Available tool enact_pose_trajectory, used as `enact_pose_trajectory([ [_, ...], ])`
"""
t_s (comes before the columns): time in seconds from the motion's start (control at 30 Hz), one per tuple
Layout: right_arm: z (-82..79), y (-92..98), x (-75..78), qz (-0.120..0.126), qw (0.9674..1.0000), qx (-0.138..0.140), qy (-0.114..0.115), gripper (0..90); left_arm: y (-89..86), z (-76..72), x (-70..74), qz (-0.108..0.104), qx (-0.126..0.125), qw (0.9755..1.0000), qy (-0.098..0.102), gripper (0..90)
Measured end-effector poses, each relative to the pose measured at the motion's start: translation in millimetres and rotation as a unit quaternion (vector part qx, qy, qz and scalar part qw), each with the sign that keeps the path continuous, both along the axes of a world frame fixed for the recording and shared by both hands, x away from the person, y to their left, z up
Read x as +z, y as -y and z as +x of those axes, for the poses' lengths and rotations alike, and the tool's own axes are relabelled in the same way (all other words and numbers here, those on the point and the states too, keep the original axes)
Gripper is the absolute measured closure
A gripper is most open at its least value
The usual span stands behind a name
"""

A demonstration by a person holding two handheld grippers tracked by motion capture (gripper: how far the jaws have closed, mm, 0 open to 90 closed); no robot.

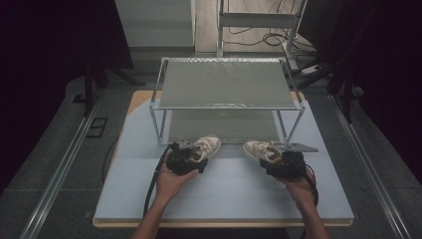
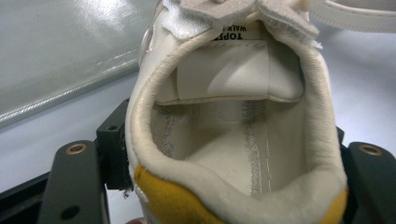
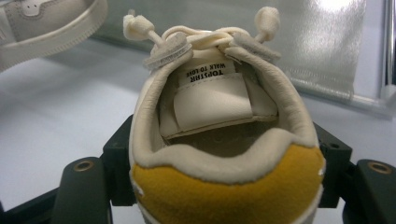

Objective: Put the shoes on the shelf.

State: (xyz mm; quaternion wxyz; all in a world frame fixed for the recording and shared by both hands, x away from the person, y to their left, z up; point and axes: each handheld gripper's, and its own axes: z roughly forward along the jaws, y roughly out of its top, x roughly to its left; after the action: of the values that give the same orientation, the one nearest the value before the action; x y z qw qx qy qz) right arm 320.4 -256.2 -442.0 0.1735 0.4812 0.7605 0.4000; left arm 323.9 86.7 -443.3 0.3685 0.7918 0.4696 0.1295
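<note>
Evidently, both shoes are gripped at the heel and sit in front of the shelf rack (image 1: 226,79), so the step in hand looks like carrying the pair toward it.

Landmark: the shelf rack, a two-tier metal frame at the far middle of the table (image 1: 129,189).
Left gripper (image 1: 185,158): just in front of the rack's left leg; its jaws clamp the heel sides of the left shoe (image 2: 233,140).
Left shoe: toe pointing toward the rack's lower tier (whether the sole rests on the table I cannot tell).
Right shoe (image 3: 224,135): in front of the rack's right leg, toe angled toward the left shoe, yellow heel patch toward the hand.
Right gripper (image 1: 282,162): jaws pressed against that shoe's heel on both sides.
Step in hand: I judge a paired carry, the shoes not yet on a tier.
Next move: probably lift and push both forward together, keeping the toes clear of the rack's front bar and legs, then set them level before the jaws let go.
</note>
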Motion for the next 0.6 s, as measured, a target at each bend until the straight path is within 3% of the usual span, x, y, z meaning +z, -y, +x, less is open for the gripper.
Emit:
enact_pose_trajectory([
  [0.6,28.4,-15.2,1.9,0.004,0.9996,-0.027,-0.004,29.7,6.7,25.5,-2.7,-0.002,0.015,0.9999,-0.004,29.7],
])
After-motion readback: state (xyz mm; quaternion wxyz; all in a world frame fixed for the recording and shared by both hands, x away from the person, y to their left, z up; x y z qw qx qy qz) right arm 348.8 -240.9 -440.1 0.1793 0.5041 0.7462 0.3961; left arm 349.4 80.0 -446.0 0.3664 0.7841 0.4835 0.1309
